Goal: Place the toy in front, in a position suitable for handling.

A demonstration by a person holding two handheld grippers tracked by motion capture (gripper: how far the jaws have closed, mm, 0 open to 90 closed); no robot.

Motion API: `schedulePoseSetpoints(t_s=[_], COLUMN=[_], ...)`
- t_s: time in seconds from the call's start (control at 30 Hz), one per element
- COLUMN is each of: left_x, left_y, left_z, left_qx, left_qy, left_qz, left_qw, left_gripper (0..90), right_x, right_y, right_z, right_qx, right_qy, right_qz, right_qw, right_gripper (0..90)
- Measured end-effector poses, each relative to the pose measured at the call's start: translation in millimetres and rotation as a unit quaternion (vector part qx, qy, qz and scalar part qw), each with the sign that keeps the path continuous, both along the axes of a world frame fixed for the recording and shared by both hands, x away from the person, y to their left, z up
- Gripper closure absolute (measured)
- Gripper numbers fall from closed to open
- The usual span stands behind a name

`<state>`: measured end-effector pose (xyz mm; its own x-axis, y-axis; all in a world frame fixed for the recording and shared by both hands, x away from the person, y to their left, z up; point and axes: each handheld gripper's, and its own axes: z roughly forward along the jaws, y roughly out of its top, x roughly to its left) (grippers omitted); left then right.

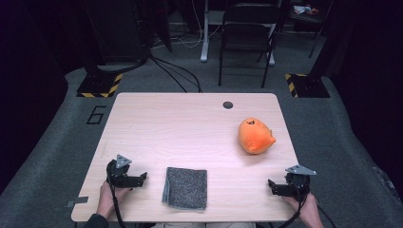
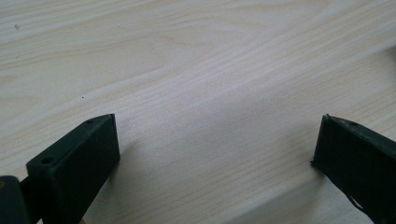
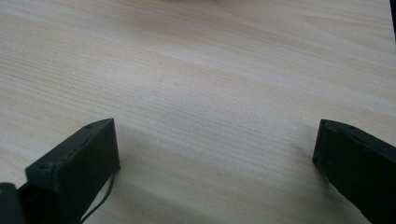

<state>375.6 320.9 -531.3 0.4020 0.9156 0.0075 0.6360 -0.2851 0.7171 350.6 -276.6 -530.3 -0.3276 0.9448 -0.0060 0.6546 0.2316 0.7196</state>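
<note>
A folded grey cloth (image 1: 186, 188) lies near the table's front edge, between my two hands. An orange plush toy (image 1: 255, 136) rests toward the right side of the wooden table (image 1: 180, 128). My left gripper (image 1: 142, 178) sits low on the table just left of the cloth, held by a hand. In the left gripper view the left gripper (image 2: 217, 144) stands open over bare wood. My right gripper (image 1: 272, 186) rests at the front right, below the toy. In the right gripper view the right gripper (image 3: 217, 147) is open too, nothing between its jaws.
A dark round grommet (image 1: 228, 105) sits near the table's far edge. Behind the table stands a black folding chair (image 1: 247, 33) on grey carpet, with cables and two yellow-striped stand bases (image 1: 100, 85). A "6" is marked on the floor at left.
</note>
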Motion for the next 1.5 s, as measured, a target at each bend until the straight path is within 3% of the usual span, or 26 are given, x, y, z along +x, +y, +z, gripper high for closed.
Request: schedulePoseSetpoints(t_s=[0.4, 0.7, 0.9, 1.07, 1.5], left_x=[0.1, 0.1, 0.1, 0.0, 0.0], left_y=[0.0, 0.0, 0.0, 0.0, 0.0], left_z=[0.1, 0.1, 0.0, 0.0, 0.1], left_qx=[0.0, 0.0, 0.0, 0.0, 0.0], left_qy=[0.0, 0.0, 0.0, 0.0, 0.0], left_qz=[0.0, 0.0, 0.0, 0.0, 0.0], left_qw=[1.0, 1.0, 1.0, 1.0, 1.0], left_gripper=[0.0, 0.0, 0.0, 0.0, 0.0], right_x=[0.9, -0.2, -0.6, 1.4, 17.4], right_y=[-1.1, -5.1, -4.7, -2.0, 4.7], right_z=[2.2, 9.9, 27.2, 42.8, 70.4], right_qx=[-0.002, -0.001, -0.011, -0.003, 0.002], right_qy=[0.014, 0.05, 0.036, 0.023, 0.016], right_qz=[0.007, 0.018, 0.025, 0.024, 0.03], right_qw=[0.9999, 0.9986, 0.999, 0.9995, 0.9994], right_gripper=[0.0, 0.0, 0.0, 0.0, 1.0])
